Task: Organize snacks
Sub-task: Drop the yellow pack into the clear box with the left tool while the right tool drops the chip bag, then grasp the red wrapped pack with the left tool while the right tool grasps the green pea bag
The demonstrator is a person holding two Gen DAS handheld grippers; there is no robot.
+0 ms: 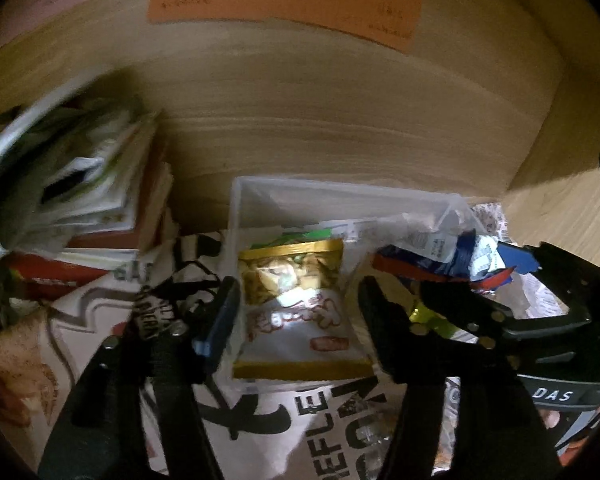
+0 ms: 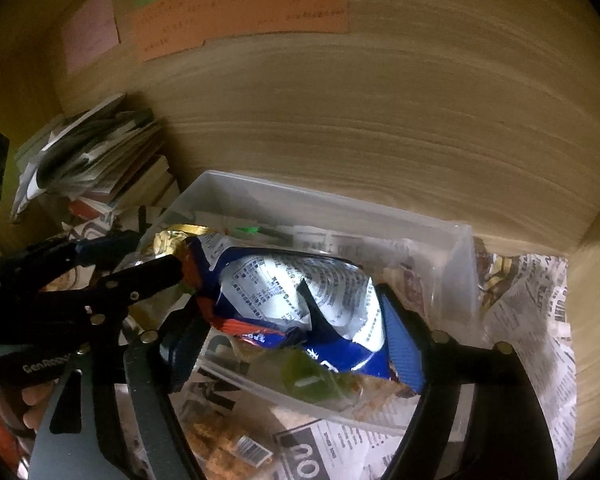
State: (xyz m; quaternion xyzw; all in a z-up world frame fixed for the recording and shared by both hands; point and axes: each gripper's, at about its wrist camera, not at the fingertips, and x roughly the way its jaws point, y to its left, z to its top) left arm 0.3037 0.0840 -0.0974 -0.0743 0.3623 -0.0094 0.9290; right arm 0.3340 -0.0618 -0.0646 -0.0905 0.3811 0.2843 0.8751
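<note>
A clear plastic bin [image 1: 236, 216] stands on newspaper against a wooden back wall; it also shows in the right wrist view [image 2: 460, 272]. A gold and white snack bag [image 1: 296, 304] stands upright in the bin, between the open fingers of my left gripper [image 1: 296, 316], which do not press it. My right gripper [image 2: 296, 344] is shut on a crumpled blue and white snack bag [image 2: 300, 300] and holds it over the bin. That bag [image 1: 452, 256] and the right gripper's fingers [image 1: 500, 304] show at the right of the left wrist view. The left gripper's fingers [image 2: 148, 276] show at the left of the right wrist view.
A stack of books and papers [image 1: 92, 200] leans at the left, also in the right wrist view [image 2: 100, 164]. Newspaper [image 2: 532, 320] lines the shelf. A green packet [image 2: 312, 376] and other snacks lie in the bin. Orange and pink notes [image 2: 240, 12] hang on the wall.
</note>
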